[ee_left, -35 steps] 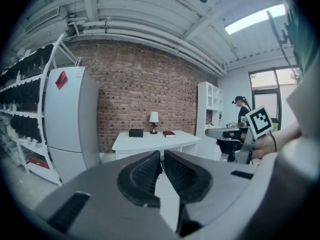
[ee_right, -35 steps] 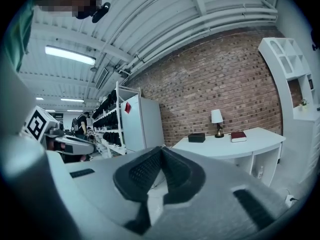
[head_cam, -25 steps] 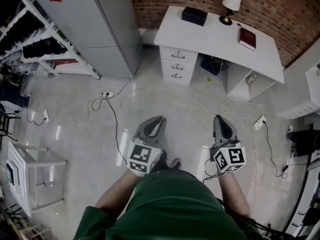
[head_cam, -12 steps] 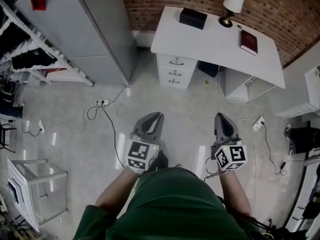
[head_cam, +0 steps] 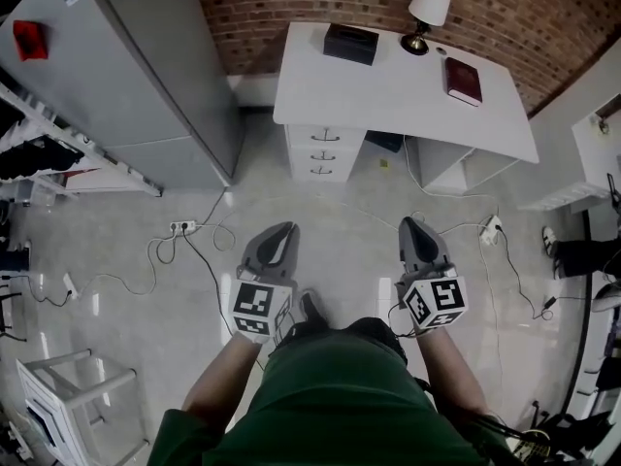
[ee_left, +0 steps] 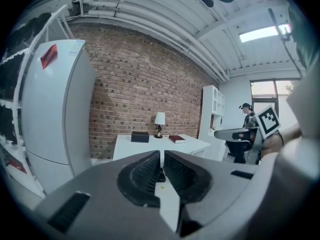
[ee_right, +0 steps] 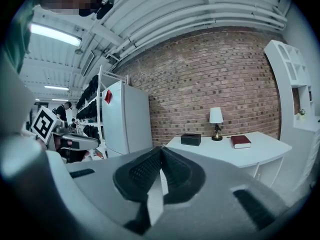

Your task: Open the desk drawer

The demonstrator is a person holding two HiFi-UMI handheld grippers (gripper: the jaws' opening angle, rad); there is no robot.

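My left tongs [head_cam: 279, 236] and right tongs [head_cam: 414, 229] are both closed and empty, so I may bump the drawer [head_cam: 340, 136] far ahead instead of gripping it.

Tool [ee_left: 161, 154], jaws seemingly together; white desk [ee_left: 191, 144] beyond

White desk [head_cam: 388, 95]: black box [head_cam: 350, 43], lamp [head_cam: 427, 10], red book [head_cam: 463, 80] on top. Floor [head_cam: 340, 212]: power strip [head_cam: 180, 227], cables [head_cam: 206, 258].
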